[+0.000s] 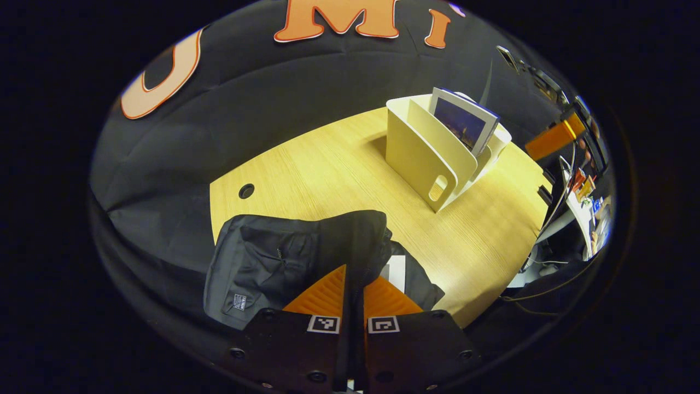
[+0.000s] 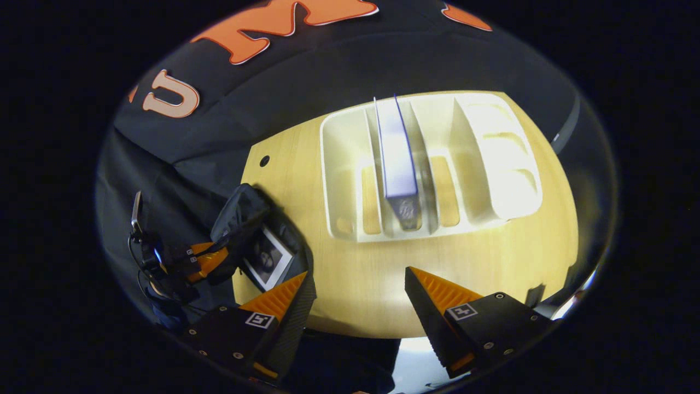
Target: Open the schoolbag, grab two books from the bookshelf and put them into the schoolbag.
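My left tool (image 1: 354,284) is pinched narrow on a fold of the schoolbag (image 1: 284,257), lifting its flap so the mouth stays open. My right tool (image 2: 355,290) is spread wide and carries nothing; it hangs above the bench (image 2: 355,306), on the near side of the bookshelf (image 2: 426,164). Taking the bookshelf as the mark: the schoolbag lies to its left at the bench's corner, and one book (image 2: 268,262) already shows inside the bag's mouth. A second book (image 2: 396,153) stands upright in one of the bookshelf's middle slots. So I judge the bag opened and one book packed; the second book is left to fetch.
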A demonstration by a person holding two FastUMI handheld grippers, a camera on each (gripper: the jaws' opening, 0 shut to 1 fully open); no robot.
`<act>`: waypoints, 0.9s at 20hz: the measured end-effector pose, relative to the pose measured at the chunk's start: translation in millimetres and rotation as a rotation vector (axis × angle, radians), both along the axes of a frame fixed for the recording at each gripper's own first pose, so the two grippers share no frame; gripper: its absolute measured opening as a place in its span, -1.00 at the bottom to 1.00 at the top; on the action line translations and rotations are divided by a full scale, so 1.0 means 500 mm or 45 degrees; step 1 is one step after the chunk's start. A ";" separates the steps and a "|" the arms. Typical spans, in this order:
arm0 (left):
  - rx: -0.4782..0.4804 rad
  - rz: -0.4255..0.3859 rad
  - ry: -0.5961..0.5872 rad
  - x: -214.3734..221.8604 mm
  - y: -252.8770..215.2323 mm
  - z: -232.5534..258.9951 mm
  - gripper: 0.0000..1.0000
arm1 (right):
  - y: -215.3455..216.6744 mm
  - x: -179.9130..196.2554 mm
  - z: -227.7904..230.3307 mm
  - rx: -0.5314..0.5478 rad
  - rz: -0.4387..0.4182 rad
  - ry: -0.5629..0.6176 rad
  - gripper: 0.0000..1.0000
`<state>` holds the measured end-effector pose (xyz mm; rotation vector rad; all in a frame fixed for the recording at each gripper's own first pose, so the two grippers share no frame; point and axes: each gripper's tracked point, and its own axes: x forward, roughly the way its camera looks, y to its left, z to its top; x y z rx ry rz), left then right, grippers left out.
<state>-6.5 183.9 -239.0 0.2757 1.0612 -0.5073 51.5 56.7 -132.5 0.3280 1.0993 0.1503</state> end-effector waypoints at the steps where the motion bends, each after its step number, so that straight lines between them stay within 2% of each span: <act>1: 0.002 0.016 0.003 0.000 0.000 0.000 -0.91 | -0.013 0.022 0.010 -0.032 0.020 -0.002 0.96; 5: 0.018 0.077 0.009 -0.003 0.005 0.001 -0.91 | -0.034 0.114 0.016 -0.115 0.087 0.025 0.95; 9: 0.035 0.124 0.016 -0.004 0.004 -0.003 -0.91 | -0.052 0.198 -0.015 -0.182 0.110 0.080 0.83; 11: 0.041 0.141 0.021 -0.006 0.002 -0.002 -0.91 | -0.053 0.222 -0.039 -0.190 0.116 0.127 0.68; 12: 0.043 0.149 0.021 -0.008 0.004 -0.004 -0.91 | -0.058 0.232 -0.050 -0.204 0.113 0.144 0.28; 15: 0.046 0.159 0.029 -0.009 0.001 -0.006 -0.91 | -0.073 0.248 -0.078 -0.240 0.100 0.196 -0.05; 16: 0.046 0.163 0.031 -0.009 0.002 -0.008 -0.91 | -0.072 0.252 -0.077 -0.249 0.082 0.201 -0.05; 18: 0.044 0.160 0.032 -0.008 0.002 -0.010 -0.91 | -0.086 0.257 -0.078 -0.277 0.039 0.214 -0.22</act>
